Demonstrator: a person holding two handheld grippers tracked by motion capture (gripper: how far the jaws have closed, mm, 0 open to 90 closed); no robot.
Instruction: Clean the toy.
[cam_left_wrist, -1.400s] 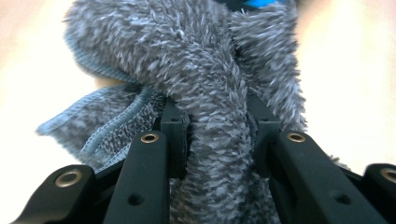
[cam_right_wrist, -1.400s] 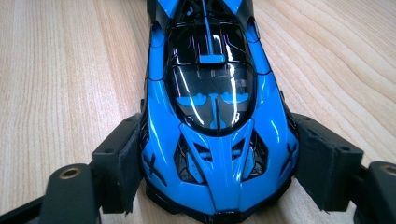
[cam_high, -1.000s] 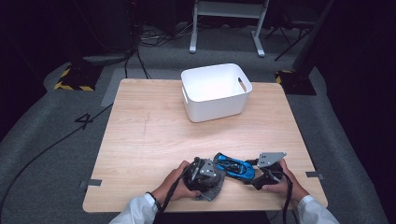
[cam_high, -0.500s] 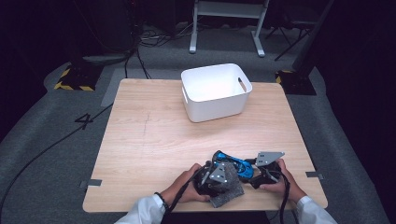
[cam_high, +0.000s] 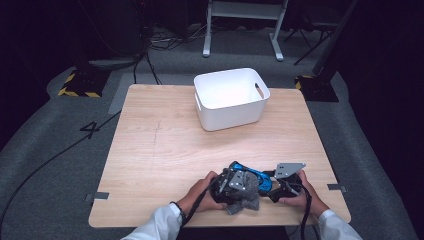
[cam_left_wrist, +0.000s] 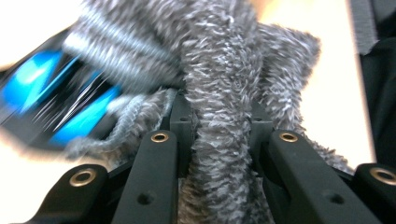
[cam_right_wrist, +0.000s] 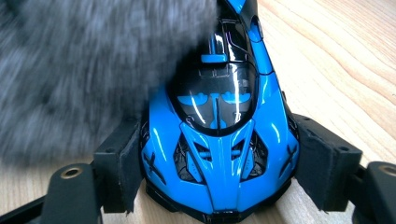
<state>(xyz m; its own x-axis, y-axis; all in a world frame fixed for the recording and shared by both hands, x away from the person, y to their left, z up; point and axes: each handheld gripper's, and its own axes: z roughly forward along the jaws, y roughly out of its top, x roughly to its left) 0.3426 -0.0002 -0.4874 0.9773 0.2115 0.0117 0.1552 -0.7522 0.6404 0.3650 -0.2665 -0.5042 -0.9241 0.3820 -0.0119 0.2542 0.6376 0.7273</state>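
We've got the blue toy car clamped in the right gripper at the table's near edge; left gripper pinches the grey cloth onto it. Wiping's underway, w/ the white bin far off.

White sleeves enter at the frame's bottom edge; a dark wristband circles the left wrist; black jaws carry brass-ringed screw holes; a grey three-cornered plate tops the right gripper; a black cable trails below.
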